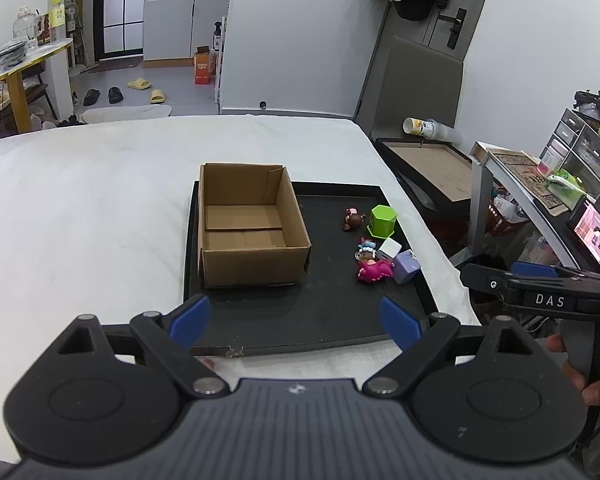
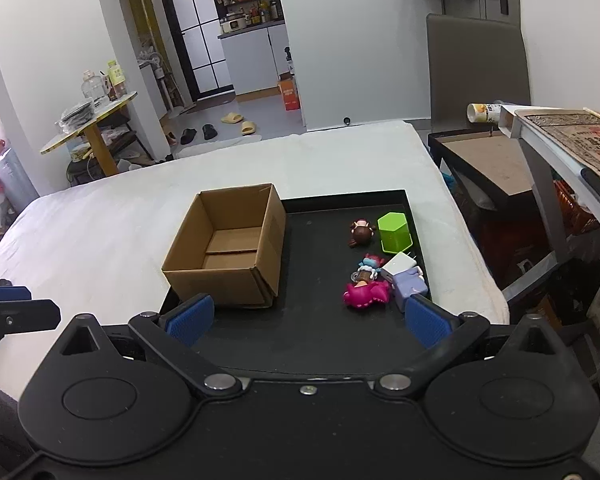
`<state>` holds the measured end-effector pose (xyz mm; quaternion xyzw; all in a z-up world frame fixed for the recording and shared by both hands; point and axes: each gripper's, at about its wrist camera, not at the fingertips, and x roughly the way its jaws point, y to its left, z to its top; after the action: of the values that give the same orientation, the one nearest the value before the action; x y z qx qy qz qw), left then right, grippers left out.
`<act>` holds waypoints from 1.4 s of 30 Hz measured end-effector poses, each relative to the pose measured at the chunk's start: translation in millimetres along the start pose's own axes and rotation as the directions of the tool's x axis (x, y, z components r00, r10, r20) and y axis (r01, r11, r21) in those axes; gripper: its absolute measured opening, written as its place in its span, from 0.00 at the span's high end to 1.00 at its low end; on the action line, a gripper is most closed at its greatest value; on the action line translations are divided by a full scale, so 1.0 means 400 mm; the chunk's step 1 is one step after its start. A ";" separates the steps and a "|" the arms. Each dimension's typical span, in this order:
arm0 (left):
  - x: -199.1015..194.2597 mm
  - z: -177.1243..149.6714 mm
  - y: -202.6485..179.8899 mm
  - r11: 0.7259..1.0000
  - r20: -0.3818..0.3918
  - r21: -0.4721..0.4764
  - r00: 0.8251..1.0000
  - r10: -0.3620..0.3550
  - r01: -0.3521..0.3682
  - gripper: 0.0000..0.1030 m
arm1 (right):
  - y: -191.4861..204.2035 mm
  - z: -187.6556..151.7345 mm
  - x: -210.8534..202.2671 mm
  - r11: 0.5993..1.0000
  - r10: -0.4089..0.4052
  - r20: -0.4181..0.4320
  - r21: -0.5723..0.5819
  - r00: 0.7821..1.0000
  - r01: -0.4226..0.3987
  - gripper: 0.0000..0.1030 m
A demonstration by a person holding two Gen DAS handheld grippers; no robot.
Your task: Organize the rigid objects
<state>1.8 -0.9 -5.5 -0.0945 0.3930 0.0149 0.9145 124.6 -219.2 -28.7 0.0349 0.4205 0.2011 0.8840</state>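
Toys point(image 2: 374, 276) on tray point(image 2: 320, 320), ahead of both spread, empty claws

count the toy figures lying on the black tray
3: a brown figure beside the green container, a blue-haired figure nearer, and a pink figure nearest, all on the tray's right side. None seems hidden.

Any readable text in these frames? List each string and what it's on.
"DAS": white letters on the black body of the right gripper, seen from the left wrist.
Orange carton on the floor: print too blurred to read.
Paper cup lying on its side: label too small to read.
Patterned mat on the side table: characters illegible.
Cardboard box, toys: no text visible.
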 end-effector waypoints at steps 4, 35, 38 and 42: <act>0.002 0.003 0.003 1.000 -0.002 -0.007 1.000 -0.001 0.001 0.11 | 0.000 0.001 -0.002 1.000 -0.009 -0.003 0.000 1.000 0.009 0.00; -0.006 -0.002 0.020 1.000 0.030 -0.002 0.999 0.019 -0.019 0.11 | 0.007 -0.004 0.003 1.000 -0.027 -0.015 -0.007 1.000 0.026 0.00; -0.005 -0.004 0.021 1.000 0.028 -0.003 0.999 0.018 -0.018 0.11 | 0.007 -0.004 0.004 1.000 -0.027 -0.015 -0.008 1.000 0.027 0.00; -0.006 -0.004 0.020 1.000 0.031 -0.001 0.999 0.018 -0.018 0.11 | 0.007 -0.003 0.004 1.000 -0.027 -0.015 -0.007 1.000 0.027 0.00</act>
<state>-1.9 6.8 -6.0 -0.0911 0.3798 0.0246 0.9202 123.6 -216.2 -30.0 0.0246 0.4270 0.1909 0.8835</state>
